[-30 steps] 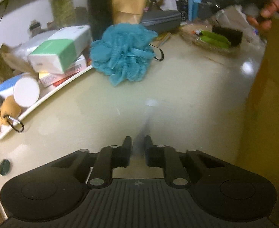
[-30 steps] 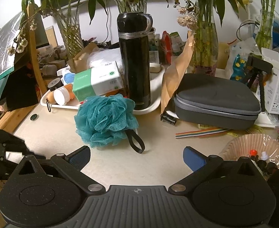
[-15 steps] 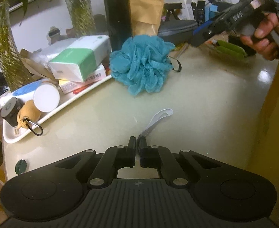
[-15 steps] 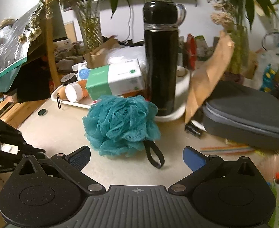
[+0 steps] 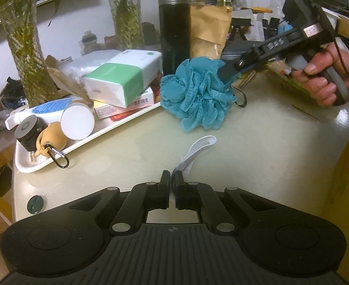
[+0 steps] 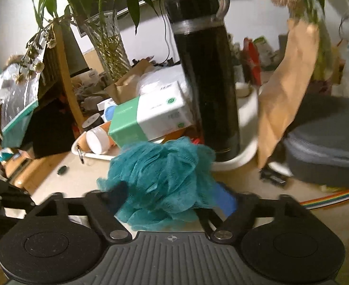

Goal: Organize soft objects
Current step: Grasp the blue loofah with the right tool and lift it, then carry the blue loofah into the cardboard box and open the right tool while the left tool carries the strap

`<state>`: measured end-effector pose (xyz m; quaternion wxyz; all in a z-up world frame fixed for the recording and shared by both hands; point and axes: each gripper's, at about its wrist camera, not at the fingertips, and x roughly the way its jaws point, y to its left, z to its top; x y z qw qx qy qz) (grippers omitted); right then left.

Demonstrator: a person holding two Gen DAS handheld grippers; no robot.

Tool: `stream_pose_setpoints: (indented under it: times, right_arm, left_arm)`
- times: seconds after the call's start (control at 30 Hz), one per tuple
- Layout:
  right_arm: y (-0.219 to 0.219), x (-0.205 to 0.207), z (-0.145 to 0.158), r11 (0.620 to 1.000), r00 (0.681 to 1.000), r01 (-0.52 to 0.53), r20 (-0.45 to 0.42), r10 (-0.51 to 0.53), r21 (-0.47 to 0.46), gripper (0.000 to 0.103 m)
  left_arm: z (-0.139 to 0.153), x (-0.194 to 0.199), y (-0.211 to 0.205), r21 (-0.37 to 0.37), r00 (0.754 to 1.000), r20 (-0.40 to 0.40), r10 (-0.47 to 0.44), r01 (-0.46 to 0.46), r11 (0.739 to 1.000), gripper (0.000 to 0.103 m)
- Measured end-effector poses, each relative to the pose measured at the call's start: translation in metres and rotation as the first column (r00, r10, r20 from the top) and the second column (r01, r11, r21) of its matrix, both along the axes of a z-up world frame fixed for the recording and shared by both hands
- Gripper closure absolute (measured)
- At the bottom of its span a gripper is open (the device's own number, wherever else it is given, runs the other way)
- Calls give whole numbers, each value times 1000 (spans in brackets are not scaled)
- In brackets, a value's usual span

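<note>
A teal mesh bath pouf [image 5: 198, 92] lies on the cream table beside the white tray [image 5: 41, 163]. My right gripper [image 6: 172, 192] has its fingers on both sides of the pouf [image 6: 160, 180], pressing into the mesh. It also shows in the left wrist view [image 5: 231, 71], held by a hand. My left gripper [image 5: 172, 178] is shut on a white ribbon loop [image 5: 195, 148] that hangs out over the table toward the pouf.
The tray holds a green-and-white tissue pack [image 5: 124, 80], bottles and a carabiner [image 5: 58, 158]. A black thermos [image 6: 205, 76], a brown paper bag [image 6: 286, 90], a grey case [image 6: 328, 137] and plant vases [image 5: 24, 54] stand behind. A yellow-brown box wall [image 5: 347, 166] is at the right.
My right gripper moved forward to the pouf and narrowed around it. My left gripper shut on the white ribbon loop and lifted with it.
</note>
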<state>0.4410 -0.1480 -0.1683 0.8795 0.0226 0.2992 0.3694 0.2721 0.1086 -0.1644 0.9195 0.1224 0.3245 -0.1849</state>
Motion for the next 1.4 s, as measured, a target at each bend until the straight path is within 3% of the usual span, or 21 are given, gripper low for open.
stream_pose_setpoints:
  times: [0.03,0.07,0.17,0.3,0.43,0.67,0.87,1.4]
  right_arm:
    - [2,2,-2,1000,1000,-16,-21,16,13,73]
    - [4,4,-4,999,998,-41,-40,42,26,86]
    - [10,-3,0,996,996,-85,-20,85,20,94]
    - [14,-12,15,994,993,-112,27,112,-7,95]
    - [14,-26,35,986,984,-139,95,148,-94,96]
    - [-5,-47,63,990,985,-79,146,96,-120,96]
    - [-14,-82,93,985,973,-66,206,99,-162,96]
    - [-58,-213,185,992,946,-55,313,88,-112,96]
  left_arm:
    - [0,1,1,-9,1000,-4,7,-7,1000,99]
    - [0,1,3,-18,1000,-9,12,-12,1000,99]
    - [2,3,7,-51,999,-19,31,-32,998,99]
    - [10,1,10,-98,998,-17,59,-60,993,99]
    - [19,0,13,-113,996,-13,89,-90,990,99]
    - [38,-11,16,-142,988,-16,154,-154,978,99]
    - [74,-29,11,-130,984,5,178,-176,976,99]
    - [169,-125,-26,-86,984,106,144,-135,987,99]
